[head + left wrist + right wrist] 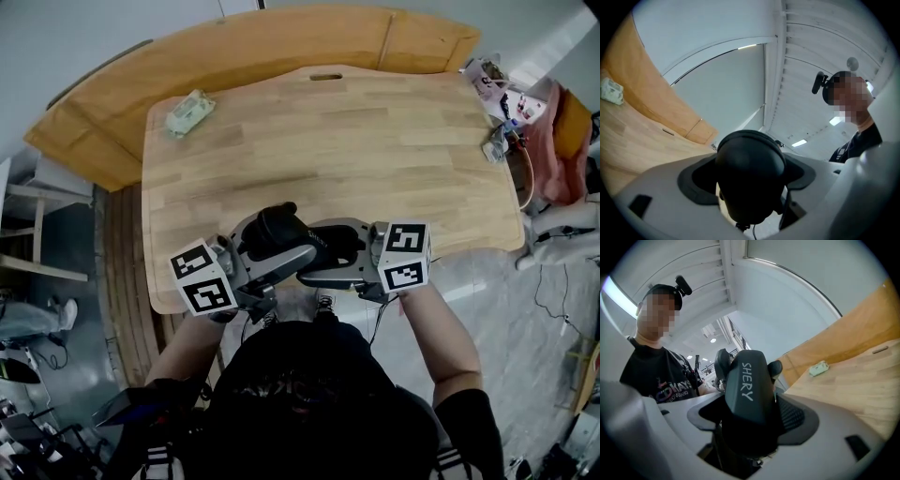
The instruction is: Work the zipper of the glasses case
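The black glasses case (281,232) hangs between my two grippers, just over the front edge of the wooden table (356,141). My right gripper (333,251) comes in from the right and is shut on the case's long body. In the right gripper view the lettered case (747,390) fills the gap between the pads of the right gripper (750,423). My left gripper (277,247) comes in from the left. In the left gripper view the case's rounded end (750,173) sits between the wide-spread jaws of the left gripper (750,187), with dark pad showing on both sides of it. The zipper pull is hidden.
A small green and white packet (189,111) lies at the table's far left corner, and also shows as the packet (818,368) in the right gripper view. Cables and small items (502,103) crowd the far right corner. A larger wooden board (103,112) sticks out behind the table.
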Available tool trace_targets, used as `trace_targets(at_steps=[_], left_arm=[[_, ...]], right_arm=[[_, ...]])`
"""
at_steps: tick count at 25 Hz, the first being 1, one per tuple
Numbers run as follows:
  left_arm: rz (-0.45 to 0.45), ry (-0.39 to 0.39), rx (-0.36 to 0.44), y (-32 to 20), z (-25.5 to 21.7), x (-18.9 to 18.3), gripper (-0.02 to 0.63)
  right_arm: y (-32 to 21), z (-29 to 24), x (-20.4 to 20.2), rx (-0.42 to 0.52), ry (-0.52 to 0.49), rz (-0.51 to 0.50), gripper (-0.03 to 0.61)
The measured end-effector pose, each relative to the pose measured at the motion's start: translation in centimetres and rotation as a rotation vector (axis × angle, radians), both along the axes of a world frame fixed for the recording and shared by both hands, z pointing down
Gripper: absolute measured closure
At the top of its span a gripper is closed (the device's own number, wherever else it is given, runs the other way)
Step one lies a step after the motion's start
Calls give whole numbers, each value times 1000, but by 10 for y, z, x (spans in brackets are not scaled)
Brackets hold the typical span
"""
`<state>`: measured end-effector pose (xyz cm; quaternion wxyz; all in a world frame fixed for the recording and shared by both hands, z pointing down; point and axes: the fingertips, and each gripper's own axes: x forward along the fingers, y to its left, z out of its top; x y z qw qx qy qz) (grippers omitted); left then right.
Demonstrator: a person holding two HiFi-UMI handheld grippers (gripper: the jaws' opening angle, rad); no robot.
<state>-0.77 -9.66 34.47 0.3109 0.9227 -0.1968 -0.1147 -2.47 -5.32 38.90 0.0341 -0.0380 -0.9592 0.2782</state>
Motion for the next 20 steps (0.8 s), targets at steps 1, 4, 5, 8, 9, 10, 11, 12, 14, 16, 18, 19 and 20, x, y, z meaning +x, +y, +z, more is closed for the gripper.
trace_targets(at_steps=[1,4,5,8,9,10,11,12,14,16,18,19,20], left_arm=[[16,0,7,2,-1,0,238],[44,-4,19,6,-3,-2,238],[48,-4,20,6,-3,-4,238],[44,7,22,6,-5,-12,246],[37,15,25,6,-7,-15,249],[27,23,27,5,-8,-18,251],[17,36,28,4,-10,-22,252],[4,54,26,2,-13,-26,252],[-29,106,15,-4,-19,-37,253],[-68,162,3,-11,-25,-52,253],[-102,215,-9,-19,-31,-68,253],[-116,243,-15,-23,-35,-75,253],[-127,276,-20,-27,-38,-83,253]], right_arm=[[2,-1,-3,0,-1,-10,225],[6,-2,-12,-5,1,-30,224],[7,-2,-15,-7,1,-32,224],[6,-4,-22,-5,-5,-27,224],[6,-5,-24,-1,-10,-22,224],[5,-8,-26,7,-17,-16,224],[4,-10,-28,15,-27,-8,224],[3,-13,-29,24,-39,1,224],[-1,-20,-30,40,-62,27,224],[-8,-27,-27,50,-91,67,224],[-14,-36,-21,42,-137,115,224],[-18,-40,-17,27,-167,141,224],[-22,-44,-12,9,-199,169,224]])
